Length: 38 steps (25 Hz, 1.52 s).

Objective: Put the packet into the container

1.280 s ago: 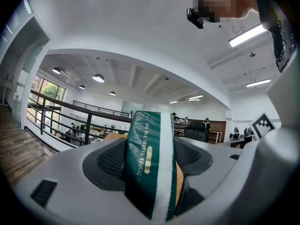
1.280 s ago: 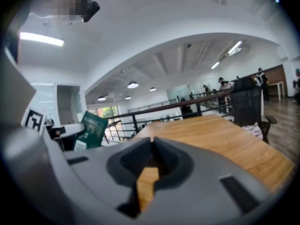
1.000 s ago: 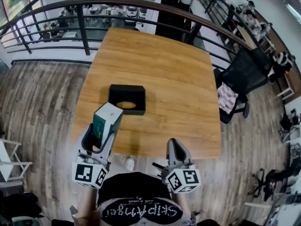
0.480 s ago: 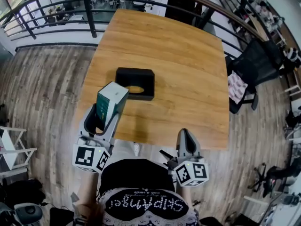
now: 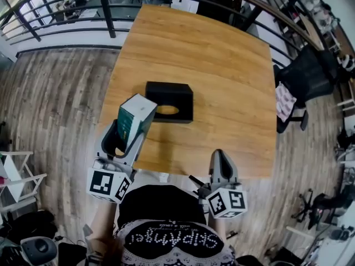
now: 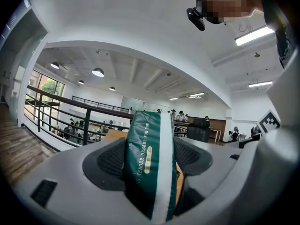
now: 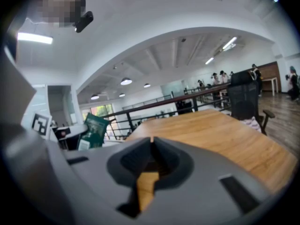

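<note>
packet [image 5: 135, 119] was clamped in left hand-held gripper [image 5: 119, 143], above surface edge, short of container [image 5: 170, 101]. drop-in not yet done. right hand-held gripper [image 5: 221, 168] closed, empty.

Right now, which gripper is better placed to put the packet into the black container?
Left. The left gripper is shut on the green packet, held near the black container. The right gripper is shut, empty, back at the table's near edge.

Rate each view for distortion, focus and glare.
Head view: sharp and evenly lit, though the fisheye bends the floor planks. Left gripper view: dark rounded corners, packet crisp, ceiling lamp blown out white. Right gripper view: the right gripper up close is soft, the table behind it clearer.
</note>
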Available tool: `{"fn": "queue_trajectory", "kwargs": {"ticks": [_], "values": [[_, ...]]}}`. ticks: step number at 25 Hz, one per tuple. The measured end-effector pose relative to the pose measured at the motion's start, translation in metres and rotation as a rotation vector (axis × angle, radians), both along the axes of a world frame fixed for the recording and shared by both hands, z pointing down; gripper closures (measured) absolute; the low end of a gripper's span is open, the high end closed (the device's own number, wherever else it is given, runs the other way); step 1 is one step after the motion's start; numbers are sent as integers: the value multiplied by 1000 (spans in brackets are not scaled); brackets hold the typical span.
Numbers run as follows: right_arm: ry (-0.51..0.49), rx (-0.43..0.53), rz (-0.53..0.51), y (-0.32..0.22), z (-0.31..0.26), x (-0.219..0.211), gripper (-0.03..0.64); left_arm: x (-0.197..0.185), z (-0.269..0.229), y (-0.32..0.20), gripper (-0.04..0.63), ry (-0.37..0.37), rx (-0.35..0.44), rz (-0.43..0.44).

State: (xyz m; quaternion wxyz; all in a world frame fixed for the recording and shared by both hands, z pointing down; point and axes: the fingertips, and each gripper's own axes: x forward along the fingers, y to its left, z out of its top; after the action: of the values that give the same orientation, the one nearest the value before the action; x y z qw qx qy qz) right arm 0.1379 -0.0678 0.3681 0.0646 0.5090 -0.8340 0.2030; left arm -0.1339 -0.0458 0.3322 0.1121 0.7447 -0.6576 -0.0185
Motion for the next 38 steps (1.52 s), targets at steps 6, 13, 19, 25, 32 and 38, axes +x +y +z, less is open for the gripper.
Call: {"fn": "queue_trajectory", "kwargs": {"ticks": [6,13,19,25,32,38], "values": [[10,-9,27,-17,2,-24,576,-18,10,-16,249,18,-26,42],[5,-19,41,-28,10,-46,576,-36,16,-32,249,14,-32,64],[-13,-18,48,-30,13,-49,577,-41,14,-35,249,-1,-22,58],[-8,-15,51,-38,9,-39,577,-40,10,-36,249,7,-18,36],[-4,19,8,-62,-6,-22,577,-22,-7,-47,249,10,16,-5],[-4,12,-11,-68,-4,-18,576,-20,-10,-44,249,-2,14,-24]]}}
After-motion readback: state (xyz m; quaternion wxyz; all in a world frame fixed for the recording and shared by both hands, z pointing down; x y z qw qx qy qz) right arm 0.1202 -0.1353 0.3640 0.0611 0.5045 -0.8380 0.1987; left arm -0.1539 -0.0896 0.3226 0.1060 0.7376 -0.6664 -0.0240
